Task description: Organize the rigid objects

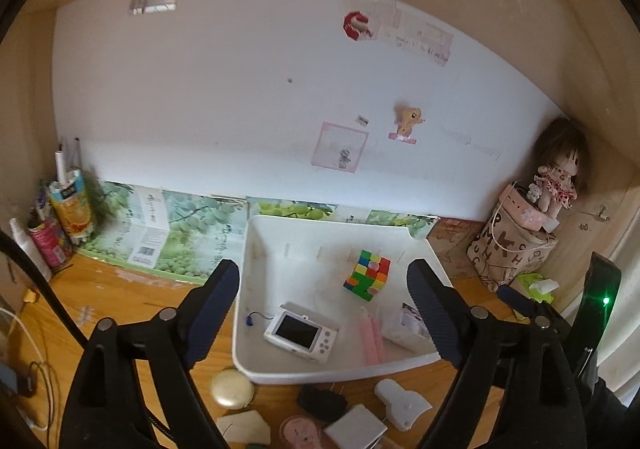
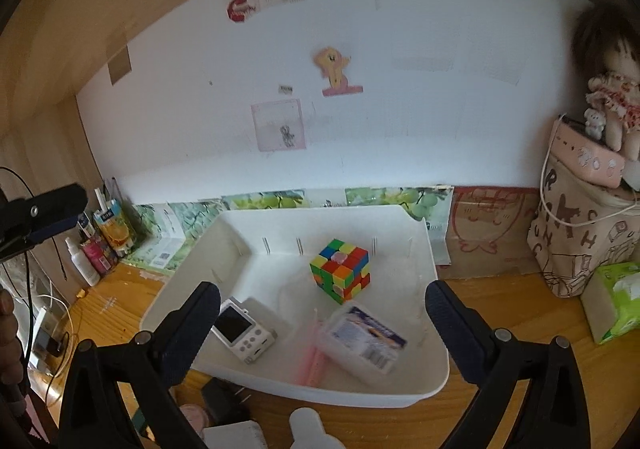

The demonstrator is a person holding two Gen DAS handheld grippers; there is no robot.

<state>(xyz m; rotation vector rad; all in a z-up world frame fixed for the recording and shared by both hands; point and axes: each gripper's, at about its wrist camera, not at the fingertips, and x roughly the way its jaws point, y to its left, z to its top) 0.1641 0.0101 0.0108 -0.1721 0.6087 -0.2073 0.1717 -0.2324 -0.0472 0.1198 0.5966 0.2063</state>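
Both grippers held above the near edge of a wooden surface [image 1: 120, 289], jaws of each spread wide and holding nothing.

Left gripper [image 1: 324, 313]: framing the white rectangular plastic tray [image 1: 256, 249] between its dark-padded fingers [image 1: 212, 309], above it and not touching. Inside the tray, toward the back: a multicoloured puzzle cube [image 1: 367, 275], resting tilted. Nearer the front: a small white digital camera with a dark screen [image 1: 301, 332], two pale pink candles [image 1: 372, 337] side by side just right of it, and a clear plastic box with a printed label [image 1: 404, 325] beside the right finger, partly hidden.

Below the tray's front wall, on the surface and closer to the jaws: a round gold-coloured compact [image 1: 231, 387], a black lumpy object [image 1: 322, 403], a white plastic scraper-shaped piece [image 1: 402, 403], a flat white square [image 1: 355, 429], a pink round item [image 1: 300, 433] and a pale angular piece [image 1: 244, 427]; exact identities hard to tell.

Right gripper [image 2: 324, 321]: likewise over the tray's front half, cube [image 2: 340, 275] beyond the fingertips, camera [image 2: 244, 329] just beside the left finger, labelled box [image 2: 362, 339] and candles [image 2: 314, 361] between the fingers.

Around: a brown-haired rag doll [image 1: 558, 169] atop a patterned fabric bag [image 1: 508, 249] at right, green tissue pack [image 2: 616, 301] near it, cartons and bottles [image 1: 60, 221] at left.
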